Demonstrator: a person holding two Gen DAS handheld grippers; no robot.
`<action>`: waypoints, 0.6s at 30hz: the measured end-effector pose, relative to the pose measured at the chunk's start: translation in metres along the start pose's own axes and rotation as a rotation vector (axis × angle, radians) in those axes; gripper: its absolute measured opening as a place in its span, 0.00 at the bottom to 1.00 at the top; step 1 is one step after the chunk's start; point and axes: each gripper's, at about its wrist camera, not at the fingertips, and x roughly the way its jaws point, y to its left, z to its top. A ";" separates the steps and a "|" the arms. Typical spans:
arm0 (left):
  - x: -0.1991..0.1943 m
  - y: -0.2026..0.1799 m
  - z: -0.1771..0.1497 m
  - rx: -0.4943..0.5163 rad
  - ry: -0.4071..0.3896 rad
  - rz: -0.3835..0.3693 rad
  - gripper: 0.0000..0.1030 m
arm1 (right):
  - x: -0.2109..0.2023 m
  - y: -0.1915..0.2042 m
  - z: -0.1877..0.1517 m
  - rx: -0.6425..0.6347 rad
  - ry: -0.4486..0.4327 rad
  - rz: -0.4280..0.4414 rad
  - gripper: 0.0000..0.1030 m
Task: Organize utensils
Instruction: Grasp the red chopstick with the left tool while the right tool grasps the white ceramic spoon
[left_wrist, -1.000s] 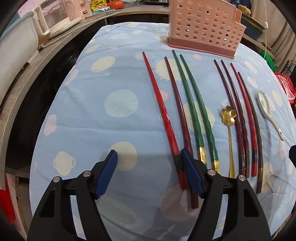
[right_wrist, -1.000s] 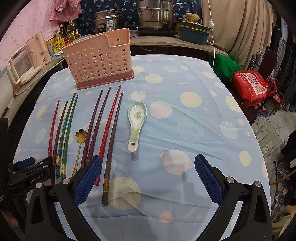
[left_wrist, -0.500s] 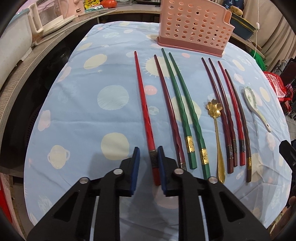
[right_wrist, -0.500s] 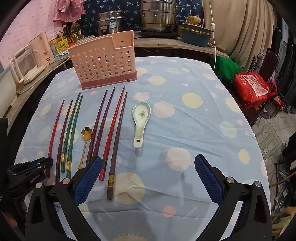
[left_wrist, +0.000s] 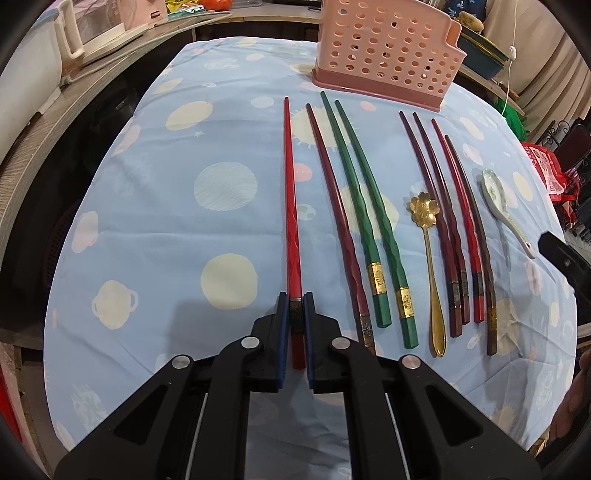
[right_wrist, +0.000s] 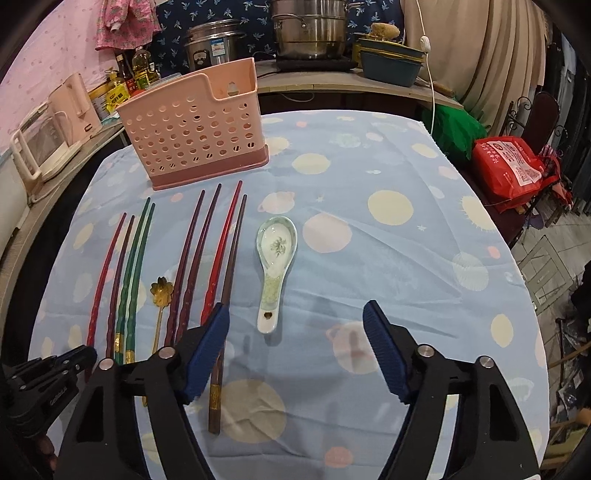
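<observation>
1. The left gripper (left_wrist: 295, 317), at the bottom centre of the left wrist view, has just been closing and is now clenched on the bright red chopstick (left_wrist: 290, 206); its blue pads press both sides of the stick at the dark band near the thick end, and the stick runs from there up the frame towards the pink basket (left_wrist: 384, 48)
2. The right gripper (right_wrist: 295, 350), low in the right wrist view, has its jaws apart with nothing gripped; they have just been narrowing, and only the blue spotted tablecloth (right_wrist: 406, 258) shows between the pads; the ceramic spoon (right_wrist: 275, 266) lies just above the gap, handle towards the camera
3. In the left wrist view the other utensils lie in a row to the right of the held stick: a dark red chopstick (left_wrist: 340, 229); two green chopsticks (left_wrist: 365, 214) with gold bands; a gold flower spoon (left_wrist: 428, 258); then four more chopsticks (left_wrist: 454, 229) in maroon, red and brown, close together
4. The brown chopstick (right_wrist: 227, 288) passes under the left pad (right_wrist: 207, 354) of the right gripper in the right wrist view; whether they touch cannot be told
5. The pink basket stands upright at the top of the cloth, beyond the chopstick tips; what it holds cannot be seen
6. A kettle (right_wrist: 40, 147) sits at the left edge of the right wrist view; steel pots (right_wrist: 310, 33) stand along the top
</observation>
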 end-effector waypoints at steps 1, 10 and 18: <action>0.000 0.000 0.000 0.000 0.001 0.000 0.07 | 0.004 -0.001 0.002 0.006 0.007 0.006 0.61; 0.001 -0.001 0.001 0.003 0.008 0.006 0.07 | 0.037 -0.011 0.012 0.099 0.083 0.097 0.32; 0.002 -0.001 0.001 0.005 0.007 0.008 0.07 | 0.056 -0.011 0.007 0.128 0.134 0.156 0.13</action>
